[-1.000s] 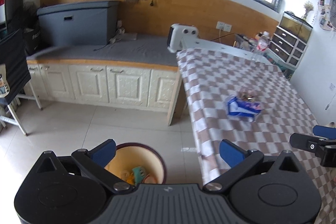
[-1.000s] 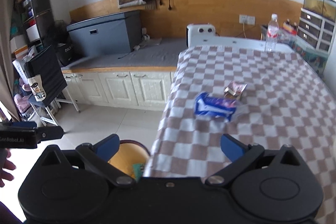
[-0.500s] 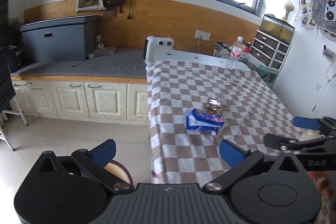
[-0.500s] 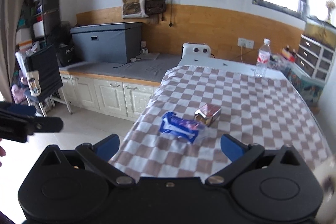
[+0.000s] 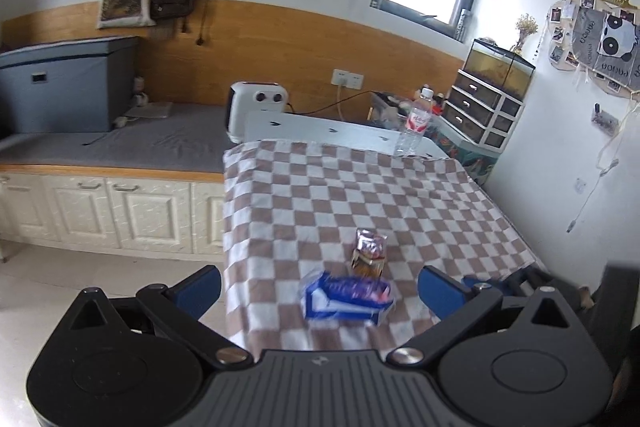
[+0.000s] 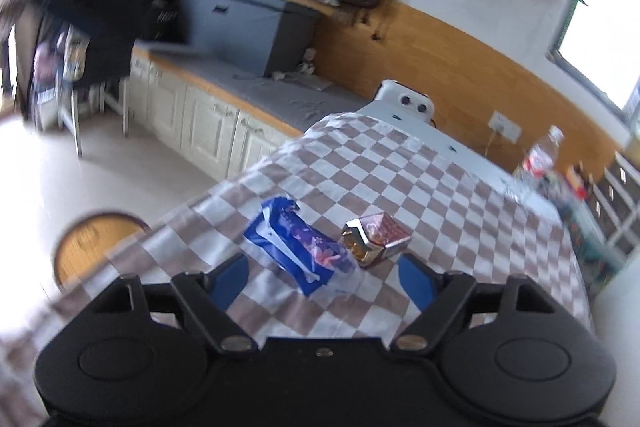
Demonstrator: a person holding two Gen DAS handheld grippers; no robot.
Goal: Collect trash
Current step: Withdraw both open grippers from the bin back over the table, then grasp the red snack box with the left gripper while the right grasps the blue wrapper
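Two wrappers lie mid-frame on the checkered table (image 5: 460,203): blue wrapper (image 6: 298,245), silver packet (image 6: 376,237). Right tongs (image 6: 322,281), just narrowing, gape around both; left tongs (image 5: 320,285) released. Bin (image 6: 94,243) lower left.

A brown-and-white checked cloth (image 5: 360,195) covers the bench. On it lies a blue wrapper (image 5: 346,297) with white and purple print; at its 12 o'clock stands a small packet (image 5: 370,253), silver with pink and gold. The bin (image 6: 94,247) is yellow-orange inside with a dark rim. Each hand-held gripper (image 6: 322,277) is black with blue fingertips (image 6: 414,281).
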